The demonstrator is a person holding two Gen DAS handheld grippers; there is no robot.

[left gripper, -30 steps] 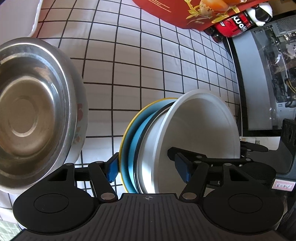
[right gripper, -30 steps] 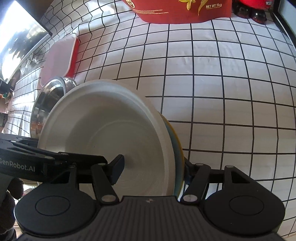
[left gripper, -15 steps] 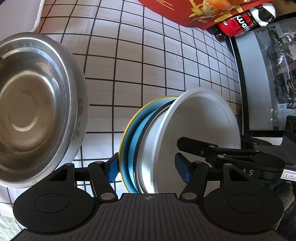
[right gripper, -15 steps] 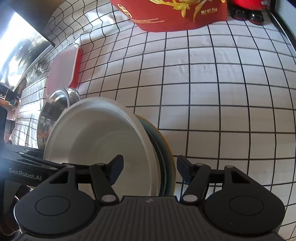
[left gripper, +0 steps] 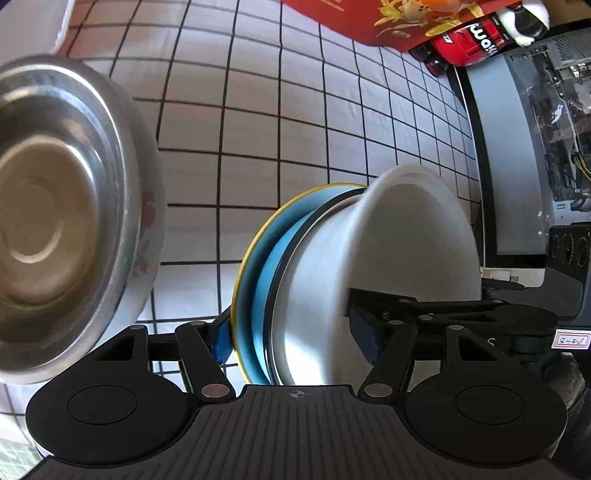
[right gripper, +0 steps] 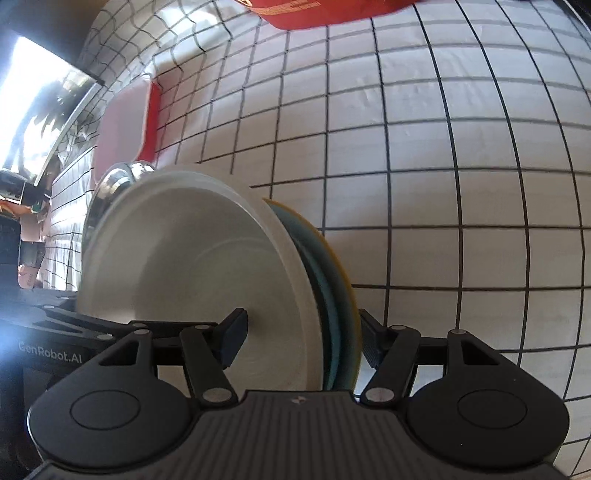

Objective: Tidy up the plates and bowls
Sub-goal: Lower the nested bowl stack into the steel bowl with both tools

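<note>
A white bowl (left gripper: 417, 236) sits on a stack of a dark-rimmed plate, a blue plate (left gripper: 266, 273) and a yellow-rimmed plate. My left gripper (left gripper: 291, 332) is shut on one side of this stack, with one finger under the yellow-rimmed plate and one inside the bowl. My right gripper (right gripper: 299, 339) is shut on the opposite side, on the white bowl (right gripper: 192, 266) and the blue plate (right gripper: 332, 306). The stack is held above the checked cloth. A steel bowl (left gripper: 55, 206) nested in a floral bowl (left gripper: 147, 236) is at the left.
The checked tablecloth (right gripper: 443, 147) covers the table. A red box (left gripper: 391, 18) and a red can (left gripper: 476, 44) stand at the far edge. A red-and-white tray (right gripper: 125, 118) lies beyond the steel bowl (right gripper: 118, 177). A computer case (left gripper: 535, 147) is at the right.
The stack held by both grippers has risen from the cloth and shifted slightly. The steel bowl looks nearer in the left wrist view.
</note>
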